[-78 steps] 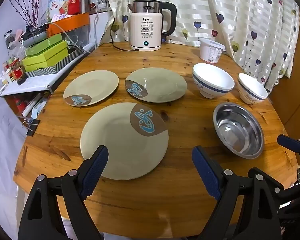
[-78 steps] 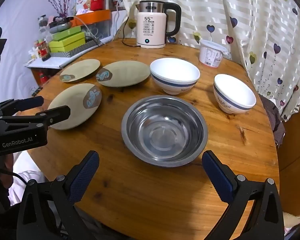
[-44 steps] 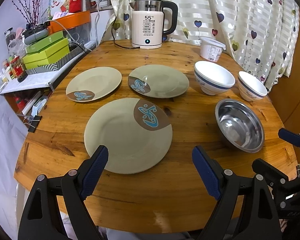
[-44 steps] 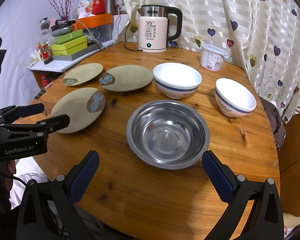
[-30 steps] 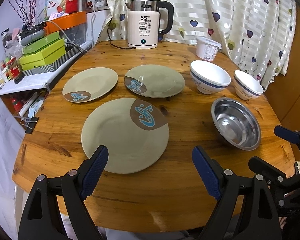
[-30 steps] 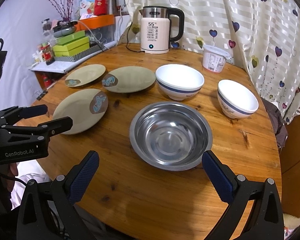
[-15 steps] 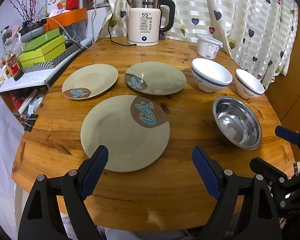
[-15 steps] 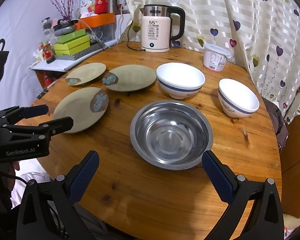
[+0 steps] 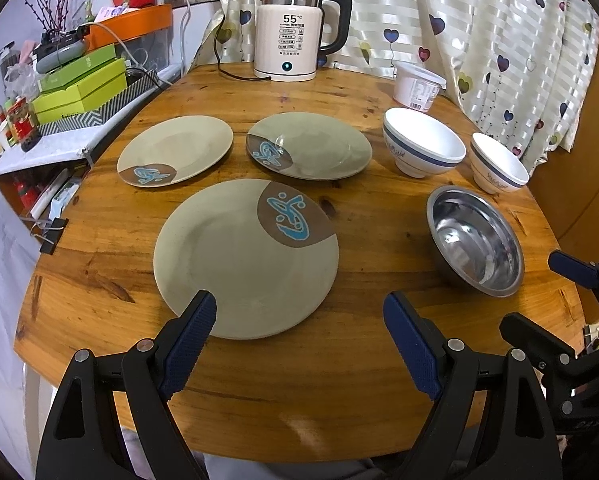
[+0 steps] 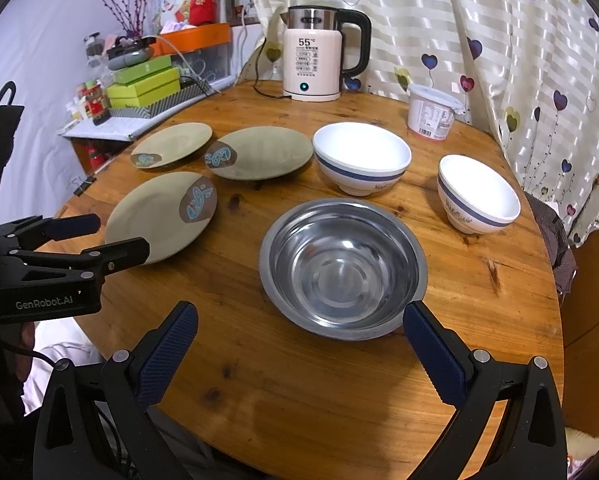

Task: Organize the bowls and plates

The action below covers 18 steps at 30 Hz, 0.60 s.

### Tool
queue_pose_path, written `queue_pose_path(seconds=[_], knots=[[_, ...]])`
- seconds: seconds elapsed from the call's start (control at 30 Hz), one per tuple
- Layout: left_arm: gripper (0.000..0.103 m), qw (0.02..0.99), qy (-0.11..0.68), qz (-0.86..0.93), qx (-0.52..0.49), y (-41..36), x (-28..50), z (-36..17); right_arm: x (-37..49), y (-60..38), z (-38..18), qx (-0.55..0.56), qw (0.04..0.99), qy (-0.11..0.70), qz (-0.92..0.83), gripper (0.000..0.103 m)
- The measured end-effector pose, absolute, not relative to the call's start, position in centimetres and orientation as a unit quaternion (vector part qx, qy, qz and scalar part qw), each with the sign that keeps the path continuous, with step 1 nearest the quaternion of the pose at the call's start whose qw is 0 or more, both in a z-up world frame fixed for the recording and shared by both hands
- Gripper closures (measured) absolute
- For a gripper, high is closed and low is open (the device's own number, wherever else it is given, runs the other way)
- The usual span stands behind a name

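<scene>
Three green plates lie on the round wooden table (image 9: 339,400): a large one (image 9: 235,264) in front, two smaller ones (image 9: 179,148) (image 9: 319,148) behind it. To the right stand a steel bowl (image 9: 475,240), a large white bowl (image 9: 423,144) and a small white bowl (image 9: 495,168). My left gripper (image 9: 299,320) is open and empty above the large plate's near edge. My right gripper (image 10: 299,328) is open and empty just in front of the steel bowl (image 10: 343,268). The left gripper (image 10: 99,236) also shows in the right wrist view.
A white electric kettle (image 9: 291,40) and a white plastic tub (image 9: 417,88) stand at the table's back. Green boxes (image 9: 83,84) and clutter sit on a shelf to the left. A heart-patterned curtain (image 9: 479,20) hangs behind and to the right.
Both grippers have shifted only slightly above the table's near edge and stay open. Plates and bowls have not moved.
</scene>
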<state>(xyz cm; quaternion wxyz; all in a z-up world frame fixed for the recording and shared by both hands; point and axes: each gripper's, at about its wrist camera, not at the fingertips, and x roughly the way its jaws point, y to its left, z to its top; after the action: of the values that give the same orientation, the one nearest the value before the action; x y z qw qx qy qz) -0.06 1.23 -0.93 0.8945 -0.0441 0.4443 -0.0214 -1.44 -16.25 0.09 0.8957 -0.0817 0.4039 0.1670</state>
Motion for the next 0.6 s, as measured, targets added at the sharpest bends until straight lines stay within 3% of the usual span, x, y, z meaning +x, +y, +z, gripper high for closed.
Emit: queue_pose_path(seconds=[0.6], knots=[[0.017, 0.897, 0.440, -0.028, -0.026, 0.64, 0.27, -1.05, -1.02, -16.57, 0.36, -0.070, 0.897, 0.401, 0.171, 0.000]])
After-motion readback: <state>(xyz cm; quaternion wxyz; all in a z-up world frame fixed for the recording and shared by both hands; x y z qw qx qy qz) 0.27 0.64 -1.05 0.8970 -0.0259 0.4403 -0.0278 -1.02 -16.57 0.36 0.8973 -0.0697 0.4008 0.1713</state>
